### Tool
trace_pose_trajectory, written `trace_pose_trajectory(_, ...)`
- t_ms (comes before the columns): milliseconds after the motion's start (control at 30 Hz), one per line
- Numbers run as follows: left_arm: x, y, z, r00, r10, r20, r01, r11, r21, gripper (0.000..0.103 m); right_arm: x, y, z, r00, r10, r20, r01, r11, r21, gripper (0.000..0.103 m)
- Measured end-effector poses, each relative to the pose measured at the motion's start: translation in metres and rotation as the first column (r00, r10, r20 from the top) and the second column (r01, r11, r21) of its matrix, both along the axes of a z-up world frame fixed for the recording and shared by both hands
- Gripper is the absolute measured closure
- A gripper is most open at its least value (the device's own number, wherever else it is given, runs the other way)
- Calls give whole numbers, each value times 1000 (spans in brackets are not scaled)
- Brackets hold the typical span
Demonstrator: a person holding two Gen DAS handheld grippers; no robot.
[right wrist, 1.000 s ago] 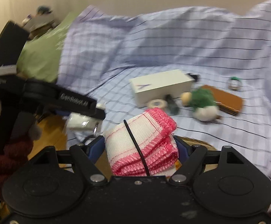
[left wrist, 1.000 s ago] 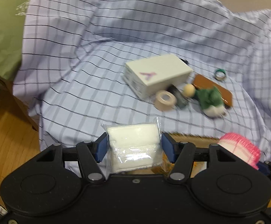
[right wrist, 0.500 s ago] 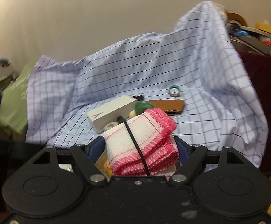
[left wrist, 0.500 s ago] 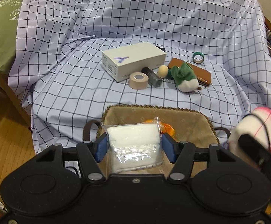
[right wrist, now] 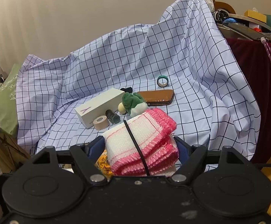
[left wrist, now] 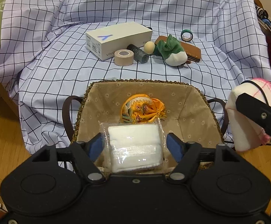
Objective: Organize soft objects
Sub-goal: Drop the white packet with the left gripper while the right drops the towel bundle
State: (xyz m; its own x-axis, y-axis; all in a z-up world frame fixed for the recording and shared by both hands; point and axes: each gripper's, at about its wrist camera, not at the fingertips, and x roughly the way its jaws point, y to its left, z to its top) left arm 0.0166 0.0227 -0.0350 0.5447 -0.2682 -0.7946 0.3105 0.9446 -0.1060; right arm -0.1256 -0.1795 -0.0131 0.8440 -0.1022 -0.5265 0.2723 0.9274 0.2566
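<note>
My left gripper point(left wrist: 134, 145) is shut on a plastic-wrapped white gauze pack point(left wrist: 135, 149) and holds it above the near end of a lined wicker basket point(left wrist: 189, 95). An orange embroidered pouch point(left wrist: 144, 110) lies in the basket. My right gripper point(right wrist: 141, 147) is shut on a folded white cloth with pink trim point(right wrist: 143, 141); it shows to the basket's right in the left wrist view point(left wrist: 247, 112). A green and white plush point(left wrist: 172, 51) lies on the checked sheet point(left wrist: 60, 56) beyond the basket.
On the sheet lie a white box point(left wrist: 116, 39), a beige tape roll point(left wrist: 123, 57), a dark cylinder point(left wrist: 137, 53), a small ball point(left wrist: 149, 47), a brown case point(left wrist: 189, 49) and a green tape ring point(left wrist: 186, 35). Wooden floor point(left wrist: 2, 149) lies to the left.
Both grippers pulled back and rose, bringing the whole basket and its orange pouch into the left view. The right gripper swung to the basket's right side. Both grips held.
</note>
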Motion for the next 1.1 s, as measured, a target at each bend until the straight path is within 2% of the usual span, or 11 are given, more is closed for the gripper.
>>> trace_pose_trajectory(33, 0, 1, 0, 1000, 0, 0, 0, 1000, -1, 26, 1, 0, 0, 1000, 2, -5, -2, 1000, 2, 24)
trace_pose_trajectory(133, -2, 4, 3, 1000, 15, 14, -15, 1000, -6, 22, 3, 0, -2, 1000, 8, -14, -8, 1000, 5, 24)
trace_pose_trajectory(567, 3, 23, -1, 993, 120, -4, -120, 993, -5, 20, 9, 6, -5, 997, 49, -58, -50, 999, -4, 24)
trace_pose_trajectory(867, 4, 30, -2, 988, 156, -10, -156, 988, -1, 20, 16, 15, -8, 989, 114, -91, -115, 993, -11, 23)
trace_pose_trajectory(1100, 6, 31, -3, 986, 165, -16, -165, 986, 1, 20, 16, 14, -7, 989, 122, -82, -124, 992, -10, 23)
